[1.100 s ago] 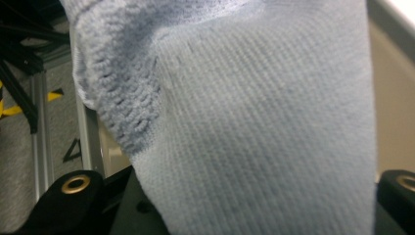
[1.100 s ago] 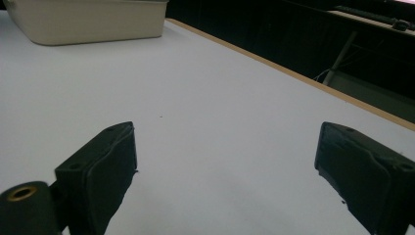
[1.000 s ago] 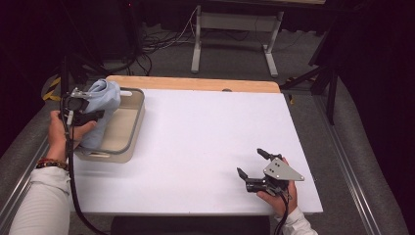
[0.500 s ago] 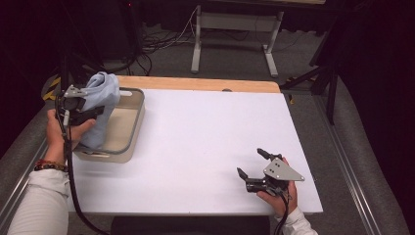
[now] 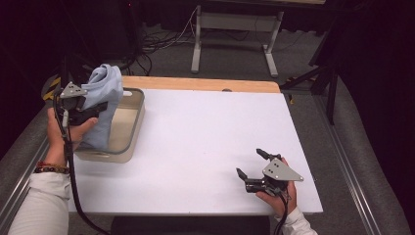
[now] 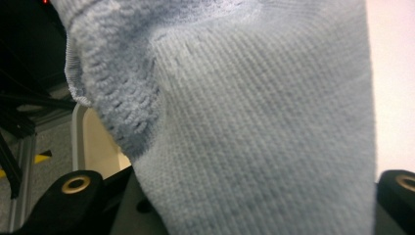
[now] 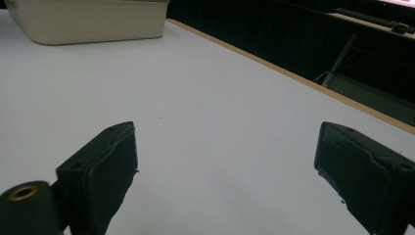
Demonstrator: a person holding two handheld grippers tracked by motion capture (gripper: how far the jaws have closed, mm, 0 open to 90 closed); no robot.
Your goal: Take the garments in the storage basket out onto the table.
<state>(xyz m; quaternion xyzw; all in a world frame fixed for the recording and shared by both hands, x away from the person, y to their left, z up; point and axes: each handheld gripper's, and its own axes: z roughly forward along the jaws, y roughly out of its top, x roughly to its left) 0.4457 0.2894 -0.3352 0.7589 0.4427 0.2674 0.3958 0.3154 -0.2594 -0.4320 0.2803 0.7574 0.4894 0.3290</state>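
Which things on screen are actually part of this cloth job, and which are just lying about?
In the job:
- light blue knitted cloth, gripped by the left gripper above the bin
- beige plastic bin
- white table

Lying about:
- right gripper, jaws open, idle over the table
- metal stand and cables on the floor beyond
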